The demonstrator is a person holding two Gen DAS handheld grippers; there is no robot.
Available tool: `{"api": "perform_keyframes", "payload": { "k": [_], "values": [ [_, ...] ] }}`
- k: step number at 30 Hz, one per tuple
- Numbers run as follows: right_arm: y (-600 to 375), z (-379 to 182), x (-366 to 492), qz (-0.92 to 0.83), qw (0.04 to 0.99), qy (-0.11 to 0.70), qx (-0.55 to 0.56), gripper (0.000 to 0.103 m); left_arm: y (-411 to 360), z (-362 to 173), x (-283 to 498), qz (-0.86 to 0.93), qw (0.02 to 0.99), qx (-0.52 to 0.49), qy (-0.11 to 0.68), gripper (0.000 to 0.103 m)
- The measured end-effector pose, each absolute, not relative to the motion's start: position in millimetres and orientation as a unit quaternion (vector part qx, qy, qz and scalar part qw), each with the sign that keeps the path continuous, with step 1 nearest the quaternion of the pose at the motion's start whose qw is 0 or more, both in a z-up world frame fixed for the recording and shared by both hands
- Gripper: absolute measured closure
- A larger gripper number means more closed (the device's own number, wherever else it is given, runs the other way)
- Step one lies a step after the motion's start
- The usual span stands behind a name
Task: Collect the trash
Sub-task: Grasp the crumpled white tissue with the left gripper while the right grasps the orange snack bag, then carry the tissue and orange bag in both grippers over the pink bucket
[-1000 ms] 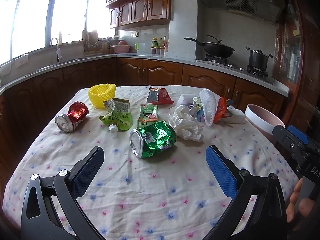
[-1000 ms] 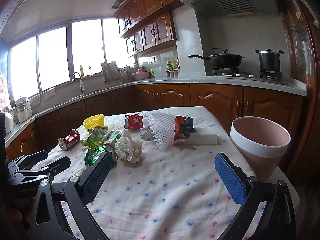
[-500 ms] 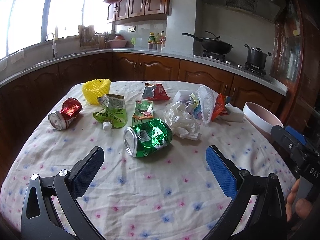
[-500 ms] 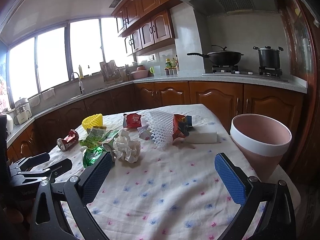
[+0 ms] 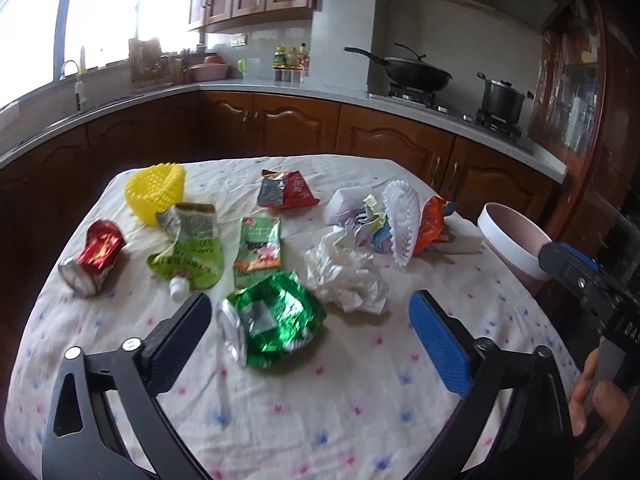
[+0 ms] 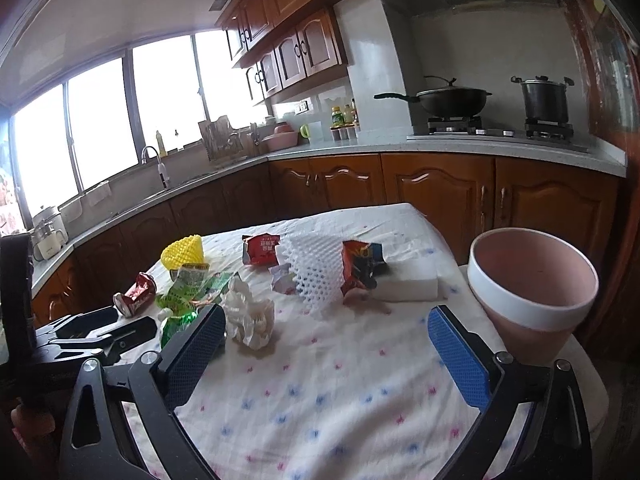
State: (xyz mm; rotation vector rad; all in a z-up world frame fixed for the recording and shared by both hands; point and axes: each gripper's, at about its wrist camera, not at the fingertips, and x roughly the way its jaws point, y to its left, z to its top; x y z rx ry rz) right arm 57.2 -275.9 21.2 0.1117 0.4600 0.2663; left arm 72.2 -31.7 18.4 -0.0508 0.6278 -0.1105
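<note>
A crushed green can (image 5: 272,320) lies on the flowered tablecloth (image 5: 320,400), now between the open jaws of my left gripper (image 5: 310,334), untouched. A crumpled white tissue (image 5: 348,276) lies just beyond it, also seen in the right wrist view (image 6: 250,316). A crushed red can (image 5: 94,256), green pouch (image 5: 188,248), snack wrappers (image 5: 260,246) and white foam net (image 5: 400,220) lie farther back. My right gripper (image 6: 326,348) is open and empty over the cloth. A pink bin (image 6: 532,284) stands at the table's right edge.
A yellow foam net (image 5: 156,192) and a red wrapper (image 5: 286,192) lie at the far side. A white foam block (image 6: 408,284) sits near the bin. The left gripper (image 6: 100,332) shows low left in the right wrist view. Kitchen counters surround the table.
My left gripper has moved forward and down toward the green can, which now sits between its jaws. The right gripper has barely moved.
</note>
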Motion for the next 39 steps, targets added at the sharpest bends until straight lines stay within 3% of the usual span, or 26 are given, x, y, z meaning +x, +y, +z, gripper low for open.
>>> {"api": "perform_keyframes", "payload": {
  "k": [10,19,26,27,29,30,31,32,39],
  "values": [
    [-278.5,23.0,123.5,0.144,0.944,0.285,0.076,0.039,-43.4,16.7,127.7,-0.078,0.931,-0.018,0.357,0.018],
    [-283.1,6.6,182.5,0.141,0.926,0.339,0.088,0.046,-54.4,-2.5,171.0,-0.090,0.906,-0.004,0.414,0.025],
    [-285.5,-16.5,213.1,0.141,0.910,0.376,0.100,0.058,-60.4,-19.7,187.4,-0.105,0.888,-0.006,0.449,0.048],
    [-285.1,-19.2,215.7,0.142,0.908,0.380,0.100,0.066,-60.6,-19.5,187.9,-0.109,0.887,-0.007,0.449,0.052],
    [-284.2,-25.2,220.3,0.148,0.903,0.390,0.104,0.084,-62.7,-17.5,186.6,-0.122,0.886,-0.008,0.447,0.070],
    [-283.7,-26.9,220.8,0.152,0.902,0.390,0.107,0.088,-64.5,-17.2,186.9,-0.123,0.887,-0.006,0.446,0.071],
    [-283.8,-26.8,219.7,0.154,0.902,0.389,0.106,0.098,-66.1,-15.5,184.5,-0.126,0.889,0.000,0.441,0.079],
    [-283.4,-25.5,218.0,0.155,0.904,0.385,0.105,0.099,-67.2,-14.0,183.0,-0.130,0.889,0.002,0.438,0.088],
    [-285.6,-3.9,196.5,0.163,0.915,0.354,0.102,0.102,-63.4,-0.6,174.1,-0.151,0.893,-0.017,0.424,0.094]
  ]
}}
